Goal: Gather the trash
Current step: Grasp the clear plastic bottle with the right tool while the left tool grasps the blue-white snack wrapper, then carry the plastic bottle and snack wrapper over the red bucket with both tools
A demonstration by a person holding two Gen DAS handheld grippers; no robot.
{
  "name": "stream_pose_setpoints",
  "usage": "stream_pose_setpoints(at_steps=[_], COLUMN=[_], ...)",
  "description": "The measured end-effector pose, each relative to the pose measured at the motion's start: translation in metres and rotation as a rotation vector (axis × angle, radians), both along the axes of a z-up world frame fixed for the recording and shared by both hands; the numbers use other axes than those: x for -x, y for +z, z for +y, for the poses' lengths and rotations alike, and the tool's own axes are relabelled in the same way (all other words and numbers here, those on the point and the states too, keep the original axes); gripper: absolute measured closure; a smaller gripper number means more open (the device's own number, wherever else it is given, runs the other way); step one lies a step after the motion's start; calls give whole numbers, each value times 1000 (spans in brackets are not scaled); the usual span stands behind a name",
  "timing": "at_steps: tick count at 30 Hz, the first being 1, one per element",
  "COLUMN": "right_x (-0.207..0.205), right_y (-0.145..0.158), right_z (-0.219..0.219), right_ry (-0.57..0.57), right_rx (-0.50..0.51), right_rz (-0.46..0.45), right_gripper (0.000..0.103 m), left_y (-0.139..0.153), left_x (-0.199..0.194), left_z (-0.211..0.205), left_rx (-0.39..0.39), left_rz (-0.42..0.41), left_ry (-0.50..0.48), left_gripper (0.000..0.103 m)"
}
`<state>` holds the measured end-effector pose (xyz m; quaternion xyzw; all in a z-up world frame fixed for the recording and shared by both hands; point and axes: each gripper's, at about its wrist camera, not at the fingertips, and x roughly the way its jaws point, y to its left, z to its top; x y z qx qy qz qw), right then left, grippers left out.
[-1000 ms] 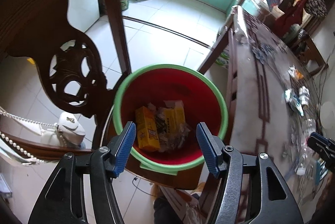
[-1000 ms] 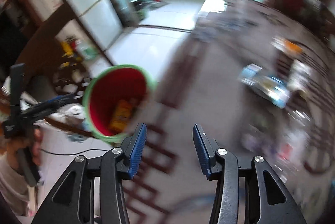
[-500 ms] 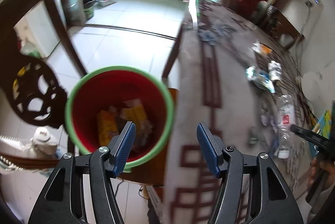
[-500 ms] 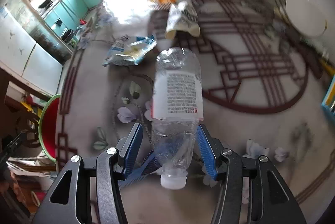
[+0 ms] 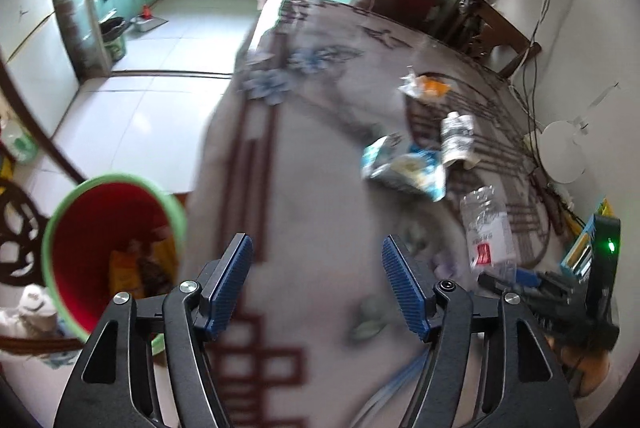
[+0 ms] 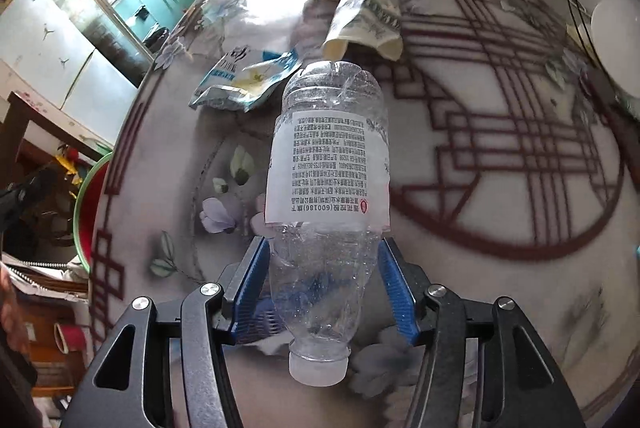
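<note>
Red bin with green rim (image 5: 100,240) noted at 8 o'clock in the left wrist view, beside the bench (image 5: 320,196); a second ago it sat centred under the left gripper (image 5: 316,288). That gripper has since been swung over the bench, nothing is between its pads, and its jaws are opening.

Scattered at 2 to 3 o'clock: blue-white wrapper (image 5: 404,164), white packet (image 5: 456,136), orange wrapper (image 5: 428,86).

Right gripper (image 6: 324,284), earlier blurred in transit, is now placed astride the clear plastic bottle (image 6: 328,188), cap nearest the camera. Its jaws are opening; pads flank the bottle's shoulder, contact uncertain. Judged: grasp not yet made, bottle still to be carried to the bin.
</note>
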<state>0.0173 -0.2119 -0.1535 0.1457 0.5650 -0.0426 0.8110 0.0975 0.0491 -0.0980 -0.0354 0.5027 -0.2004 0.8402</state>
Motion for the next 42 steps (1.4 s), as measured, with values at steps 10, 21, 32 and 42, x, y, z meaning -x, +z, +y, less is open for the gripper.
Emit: stream_pose_setpoints(at_steps=[10,21,32,42], right_x=[4,8,9,8], right_y=[-2,2,5,12], right_z=[-52,-69,-68,-47], right_ry=[3,4,4,28], right_rx=[2,-8,-12,14], right_rz=[11,-5,-14,-22], right_gripper=[48,48,48,48], left_y=[-38,-62,-44,-36], left_x=[-63,-73,-50,-29], left_z=[-93,-123,-113,-96], left_rx=[15,-98,-93,-33], left_rz=[82,85,21,41], left_ry=[26,30,13,23], left_gripper=[36,78,98,98])
